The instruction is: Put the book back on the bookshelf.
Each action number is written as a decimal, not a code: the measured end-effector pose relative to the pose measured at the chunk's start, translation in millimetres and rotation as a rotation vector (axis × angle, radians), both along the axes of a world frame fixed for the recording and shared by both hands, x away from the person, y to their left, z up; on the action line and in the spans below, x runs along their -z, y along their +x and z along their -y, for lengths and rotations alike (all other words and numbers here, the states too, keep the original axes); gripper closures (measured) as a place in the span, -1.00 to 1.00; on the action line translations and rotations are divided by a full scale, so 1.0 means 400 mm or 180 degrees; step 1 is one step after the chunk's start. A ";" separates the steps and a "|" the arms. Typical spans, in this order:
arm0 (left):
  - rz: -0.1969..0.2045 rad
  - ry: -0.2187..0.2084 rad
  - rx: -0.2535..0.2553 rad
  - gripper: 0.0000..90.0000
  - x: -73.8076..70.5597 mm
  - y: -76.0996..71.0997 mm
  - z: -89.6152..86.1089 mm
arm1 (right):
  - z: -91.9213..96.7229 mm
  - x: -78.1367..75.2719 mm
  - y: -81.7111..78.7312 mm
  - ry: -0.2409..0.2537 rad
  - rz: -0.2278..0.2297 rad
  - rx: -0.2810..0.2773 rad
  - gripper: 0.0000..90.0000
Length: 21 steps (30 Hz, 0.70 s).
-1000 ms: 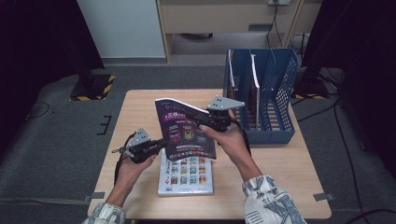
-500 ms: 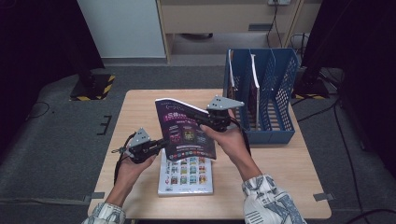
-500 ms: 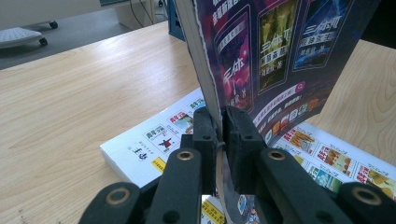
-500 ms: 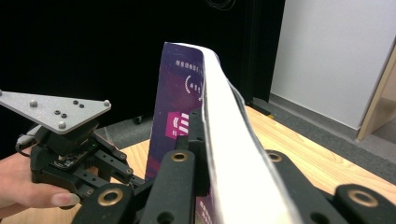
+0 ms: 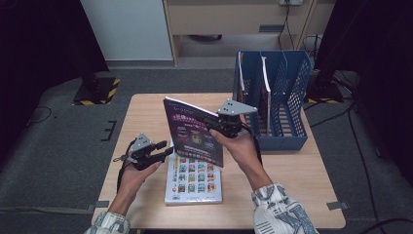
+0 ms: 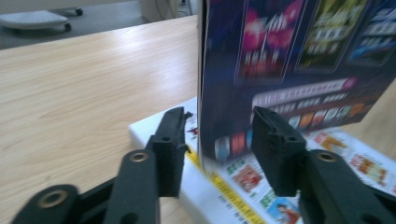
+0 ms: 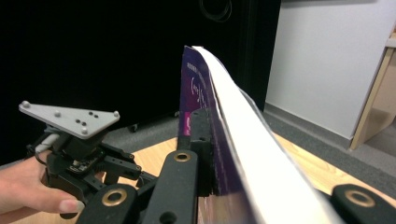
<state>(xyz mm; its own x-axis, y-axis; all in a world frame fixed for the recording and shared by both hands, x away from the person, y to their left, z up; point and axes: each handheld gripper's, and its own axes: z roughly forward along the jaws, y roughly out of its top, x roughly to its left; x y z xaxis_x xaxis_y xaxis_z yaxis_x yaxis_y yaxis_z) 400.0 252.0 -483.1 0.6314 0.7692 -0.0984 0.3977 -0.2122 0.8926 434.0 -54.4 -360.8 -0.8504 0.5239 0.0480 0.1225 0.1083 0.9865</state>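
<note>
The purple magazine (image 5: 194, 132) is up off the table (image 5: 146, 112), held on edge above a second magazine (image 5: 194, 178) that lies flat near the front. It looks light, thin and floppy: in the right gripper view its pages (image 7: 243, 126) bow over to one side. The glossy cover would likely slip under a loose pinch, so I'd take it close to the spine or near a corner, where the pages stay bunched.

The right gripper (image 5: 225, 127) is clamped tight on the magazine's far edge and carries it alone. The left gripper (image 5: 163, 152) sits at the lower near corner with its jaws part-way apart; the corner stands between the pads (image 6: 275, 140) but they don't press it.

A second ago the left jaws were closed up against that corner; they have just been opening. Nothing else has shifted. The blue file rack (image 5: 287, 87) waits just behind the right hand, some magazines already in it.
</note>
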 end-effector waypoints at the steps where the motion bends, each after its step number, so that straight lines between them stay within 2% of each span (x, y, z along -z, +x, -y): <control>1: -0.0028 0.0039 -0.0045 0.03 0.004 0.003 -0.003 | 0.000 -0.001 0.000 0.0000 0.0017 0.0019 0.87; 4: -0.0104 0.0132 -0.0133 -0.19 0.020 0.010 -0.010 | 0.003 -0.003 -0.001 -0.0023 0.0074 0.0070 0.86; 8: -0.0209 0.0280 -0.0270 -0.51 0.035 0.019 -0.019 | 0.013 -0.006 0.002 0.0036 0.0081 0.0162 0.87; 12: -0.0295 0.0299 -0.0414 -0.72 0.044 0.025 -0.035 | 0.022 -0.011 0.001 0.0065 0.0113 0.0216 0.87; 14: -0.0329 0.0309 -0.0443 -0.77 0.049 0.027 -0.044 | 0.026 -0.014 0.000 0.0080 0.0119 0.0236 0.87; 17: -0.0369 0.0395 -0.0482 -0.81 0.059 0.030 -0.057 | 0.035 -0.016 0.001 0.0096 0.0130 0.0265 0.86; 21: -0.0482 0.0461 -0.0544 -0.83 0.077 0.036 -0.072 | 0.046 -0.019 -0.001 0.0120 0.0132 0.0293 0.86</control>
<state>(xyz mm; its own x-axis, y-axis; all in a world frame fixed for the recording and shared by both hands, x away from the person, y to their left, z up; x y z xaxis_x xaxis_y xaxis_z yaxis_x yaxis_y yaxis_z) 414.3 280.8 -513.8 0.4777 0.8763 -0.0630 0.5654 -0.2518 0.7855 433.6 -72.8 -353.4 -0.8004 0.5985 0.0351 0.0893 0.0612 0.9941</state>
